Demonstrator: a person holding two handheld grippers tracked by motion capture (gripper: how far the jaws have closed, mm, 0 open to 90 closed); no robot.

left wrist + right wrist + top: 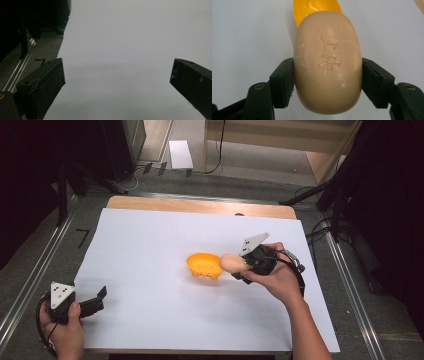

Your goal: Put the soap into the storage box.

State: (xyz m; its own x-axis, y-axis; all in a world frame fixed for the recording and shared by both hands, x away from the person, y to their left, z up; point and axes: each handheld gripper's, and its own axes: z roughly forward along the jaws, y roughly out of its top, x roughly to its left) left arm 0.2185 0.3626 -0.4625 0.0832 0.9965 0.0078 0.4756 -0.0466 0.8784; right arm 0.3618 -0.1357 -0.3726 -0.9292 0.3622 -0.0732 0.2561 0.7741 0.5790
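A beige oval bar of soap (232,263) (328,62) hangs above the white sheet, pinched at its sides by my right gripper (239,266) (328,82), which is shut on it. Just to its left in the high view stands an orange soap dish (204,265), whose rim (317,7) peeks out behind the soap in the right gripper view. My left gripper (102,296) (117,80) rests at the near left corner of the sheet, its jaws wide apart with nothing between them.
A white sheet (150,250) covers most of the wooden table (200,206). Metal rails (30,275) run along both sides of the table on the floor. Cables and dark stands crowd the floor at the far right (325,195).
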